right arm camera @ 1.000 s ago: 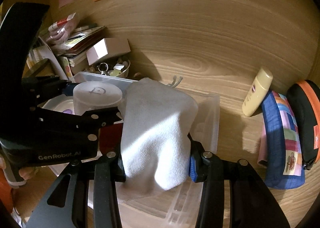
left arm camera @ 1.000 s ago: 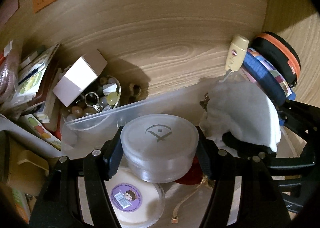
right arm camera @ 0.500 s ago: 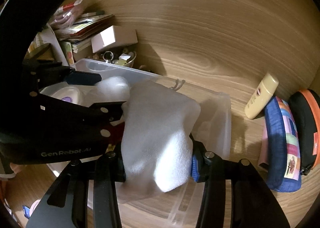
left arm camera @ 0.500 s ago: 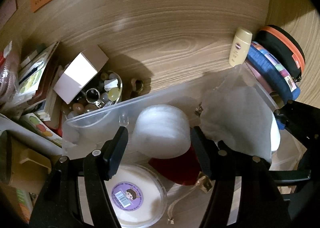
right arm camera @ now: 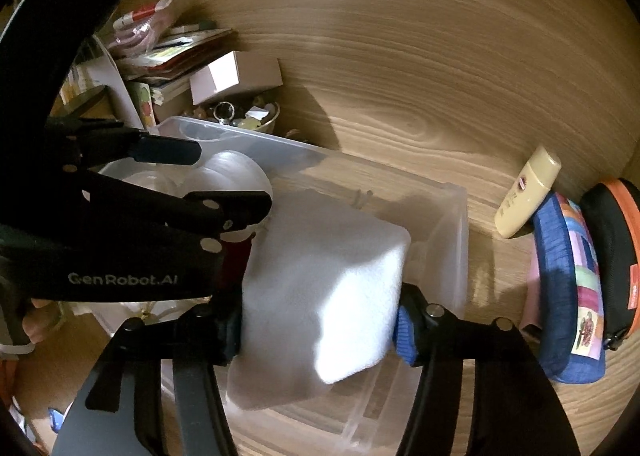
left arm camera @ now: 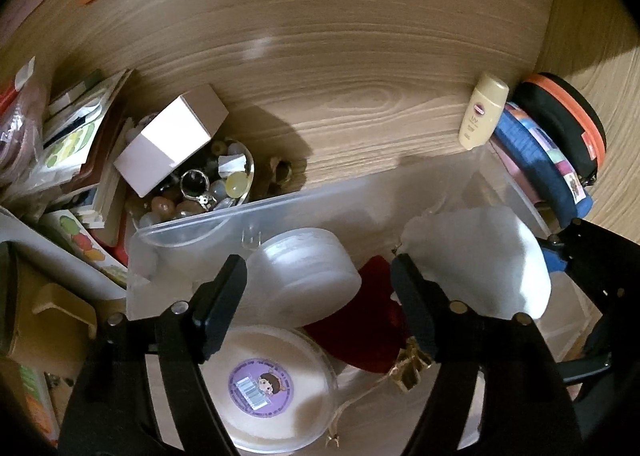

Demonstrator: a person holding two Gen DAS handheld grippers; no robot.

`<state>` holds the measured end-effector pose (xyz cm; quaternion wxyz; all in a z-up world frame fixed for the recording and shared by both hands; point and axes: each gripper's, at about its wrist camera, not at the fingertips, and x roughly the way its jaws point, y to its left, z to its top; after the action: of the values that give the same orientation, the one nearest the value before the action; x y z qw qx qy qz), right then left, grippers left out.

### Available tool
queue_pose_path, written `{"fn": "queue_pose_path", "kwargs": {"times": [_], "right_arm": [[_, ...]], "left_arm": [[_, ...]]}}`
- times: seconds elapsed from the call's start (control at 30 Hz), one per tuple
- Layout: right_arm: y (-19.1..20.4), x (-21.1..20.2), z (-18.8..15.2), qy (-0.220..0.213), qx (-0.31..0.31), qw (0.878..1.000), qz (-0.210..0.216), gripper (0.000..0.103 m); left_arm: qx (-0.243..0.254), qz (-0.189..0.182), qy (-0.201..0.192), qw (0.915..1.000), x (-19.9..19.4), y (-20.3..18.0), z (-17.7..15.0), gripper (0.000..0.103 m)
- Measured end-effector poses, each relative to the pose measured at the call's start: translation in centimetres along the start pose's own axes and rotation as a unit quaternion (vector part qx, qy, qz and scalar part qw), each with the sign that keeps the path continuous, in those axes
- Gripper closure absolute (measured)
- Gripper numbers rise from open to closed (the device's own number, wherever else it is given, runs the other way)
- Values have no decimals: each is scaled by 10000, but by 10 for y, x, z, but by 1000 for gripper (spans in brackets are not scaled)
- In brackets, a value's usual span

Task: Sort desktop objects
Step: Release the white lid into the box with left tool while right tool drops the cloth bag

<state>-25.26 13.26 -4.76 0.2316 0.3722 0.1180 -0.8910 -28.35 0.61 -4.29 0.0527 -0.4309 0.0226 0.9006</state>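
Fluffy white cloth point(right arm camera: 320, 296) clamped in right claw point(right arm camera: 320, 326).

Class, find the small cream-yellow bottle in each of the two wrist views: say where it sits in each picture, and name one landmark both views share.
Left wrist view: the cream bottle stands upper right, beyond the clear bin's far corner.
Right wrist view: the bottle leans at right of centre, against the blue patchwork pouch.
Shared landmark: the blue patchwork pouch, right beside the bottle in both.
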Motion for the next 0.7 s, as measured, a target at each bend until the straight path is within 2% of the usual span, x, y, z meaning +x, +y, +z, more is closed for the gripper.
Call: {"fn": "queue_pose_path", "kwargs": {"times": [0.13, 0.3, 0.7], "right_arm": [[0, -9, 1, -152, 46, 9999, 31, 32], [0, -24, 4, -457, 48, 9989, -33, 23], [-2, -27, 6, -416, 123, 9990, 115, 21]], "left_arm": [[-23, -68, -68, 10000, -4, 0, 0, 28], [21, -45, -324, 9995, -18, -1, 0, 18], [101, 267, -435, 9986, -38, 3, 0, 12]]}}
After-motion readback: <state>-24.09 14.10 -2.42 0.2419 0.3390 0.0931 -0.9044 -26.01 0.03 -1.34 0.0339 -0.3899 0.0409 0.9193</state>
